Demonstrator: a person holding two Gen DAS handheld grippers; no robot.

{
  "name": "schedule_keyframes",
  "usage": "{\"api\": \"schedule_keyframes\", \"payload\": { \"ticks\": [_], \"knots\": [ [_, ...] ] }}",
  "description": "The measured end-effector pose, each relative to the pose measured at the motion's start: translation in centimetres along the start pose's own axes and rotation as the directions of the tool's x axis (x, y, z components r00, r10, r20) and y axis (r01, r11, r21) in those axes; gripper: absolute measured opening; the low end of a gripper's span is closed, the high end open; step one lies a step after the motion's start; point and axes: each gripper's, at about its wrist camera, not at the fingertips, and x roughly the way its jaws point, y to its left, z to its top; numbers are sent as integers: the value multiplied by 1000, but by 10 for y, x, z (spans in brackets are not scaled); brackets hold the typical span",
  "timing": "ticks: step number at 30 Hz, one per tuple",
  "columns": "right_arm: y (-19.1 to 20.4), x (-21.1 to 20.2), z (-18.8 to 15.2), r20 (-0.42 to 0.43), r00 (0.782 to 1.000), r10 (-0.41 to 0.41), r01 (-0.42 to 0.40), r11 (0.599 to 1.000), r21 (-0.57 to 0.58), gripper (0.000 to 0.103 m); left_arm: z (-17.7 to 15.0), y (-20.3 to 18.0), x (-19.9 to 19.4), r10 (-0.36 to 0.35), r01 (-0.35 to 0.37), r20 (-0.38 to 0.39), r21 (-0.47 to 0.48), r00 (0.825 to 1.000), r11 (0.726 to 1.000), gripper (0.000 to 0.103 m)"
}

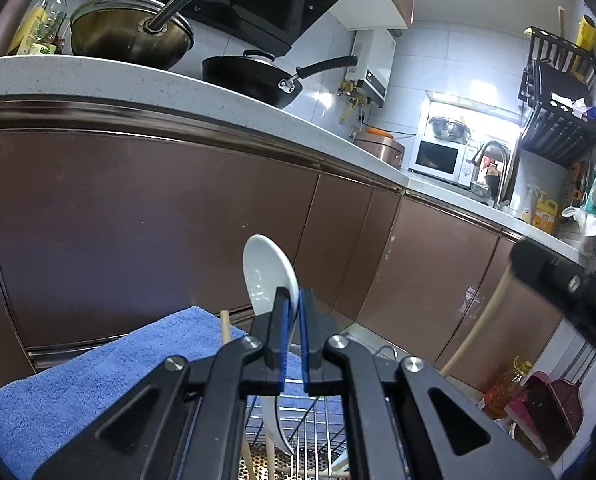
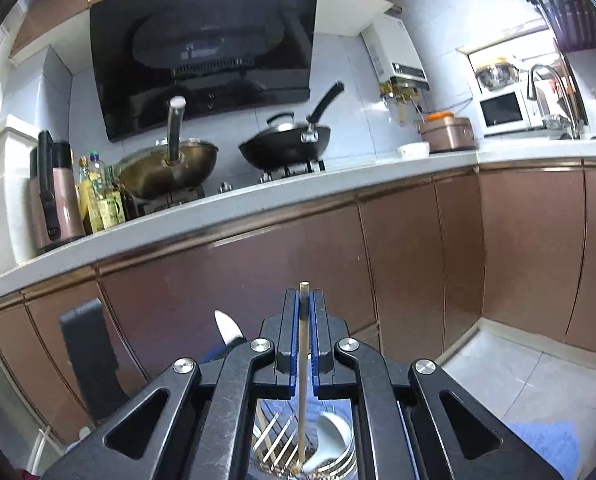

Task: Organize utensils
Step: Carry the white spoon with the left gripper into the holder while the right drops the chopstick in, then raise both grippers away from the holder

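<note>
My left gripper [image 1: 293, 300] is shut on a white ceramic spoon [image 1: 267, 276], bowl end up, held above a wire utensil basket [image 1: 298, 432] that holds another white spoon and wooden chopsticks. My right gripper [image 2: 305, 300] is shut on a wooden chopstick [image 2: 302, 360] that stands upright, its lower end down in a metal utensil holder [image 2: 310, 456] next to a white spoon [image 2: 330, 436]. The held spoon's tip [image 2: 225, 326] also shows in the right wrist view. The other gripper's dark body [image 1: 570, 280] shows at the right of the left wrist view.
A blue towel [image 1: 77, 380] lies left of the basket. Brown cabinet doors [image 1: 157, 220] face me under a white countertop [image 1: 177, 88] with a wok [image 1: 129, 36] and a black pan [image 1: 253, 76]. An oil bottle [image 1: 506, 388] stands on the floor at right.
</note>
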Motion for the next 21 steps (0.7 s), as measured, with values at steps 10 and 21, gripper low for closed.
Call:
{"api": "schedule_keyframes", "payload": {
  "ticks": [10,21],
  "knots": [
    [0,-14,-10,-31,999,-14,15,999,42,33,4,11,-23,-46,45,-52,-19,998,999,10],
    [21,-89,16,20,997,-69,68,997,39,44,59,15,-128,-42,39,82,47,996,998,45]
  ]
}}
